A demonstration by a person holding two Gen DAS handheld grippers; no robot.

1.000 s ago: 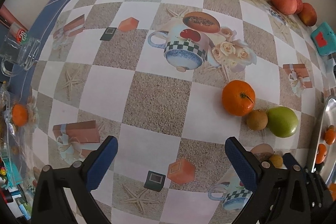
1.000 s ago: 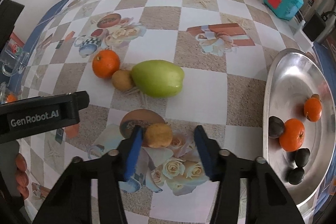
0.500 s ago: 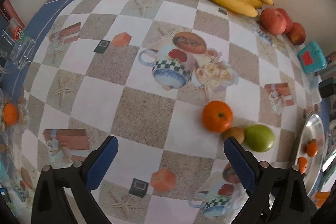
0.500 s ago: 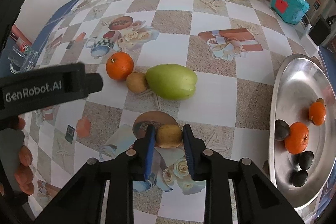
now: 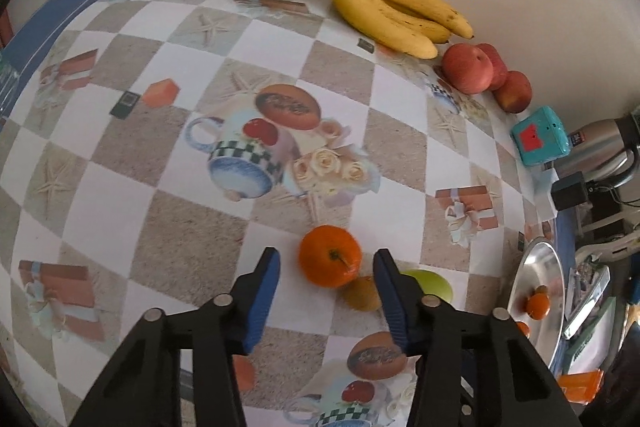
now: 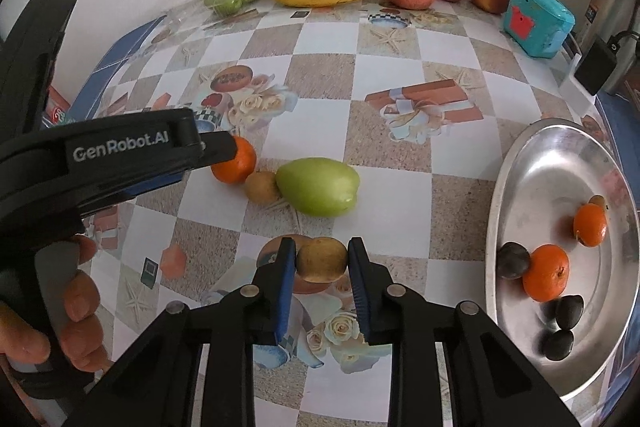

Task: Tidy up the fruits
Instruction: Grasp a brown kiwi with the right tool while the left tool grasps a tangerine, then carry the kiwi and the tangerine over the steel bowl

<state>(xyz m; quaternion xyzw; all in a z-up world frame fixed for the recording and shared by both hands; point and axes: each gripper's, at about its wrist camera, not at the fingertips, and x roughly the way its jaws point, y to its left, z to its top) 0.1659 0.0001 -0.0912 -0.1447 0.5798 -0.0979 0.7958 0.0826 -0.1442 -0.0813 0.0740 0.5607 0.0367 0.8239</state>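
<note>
In the left wrist view, the left gripper [image 5: 326, 267] has come much closer to the orange [image 5: 330, 255] than a second ago. Its jaws were wide apart then; now they are narrower but open, and the orange lies between them on the bench [image 5: 120, 155] with a gap on each side. A small brown fruit [image 5: 362, 294] touches the orange, and a green fruit [image 5: 430, 285] lies just behind it. I judge that this orange is the next thing to be picked up. At the right edge stands the metal tray [image 5: 538, 267].

In the right wrist view, the right gripper [image 6: 322, 261] has closed in the last second: its jaws now press both sides of a yellow-brown fruit [image 6: 322, 259], which was lying free between them before. The fruit is low over the bench, so I judge that carrying to the metal tray [image 6: 516, 163], where oranges and dark fruits already lie, comes next.

On the side of the left gripper [image 6: 224, 149] the writing "GenRobot.AI" can be read. Other labels are too small to read.
</note>
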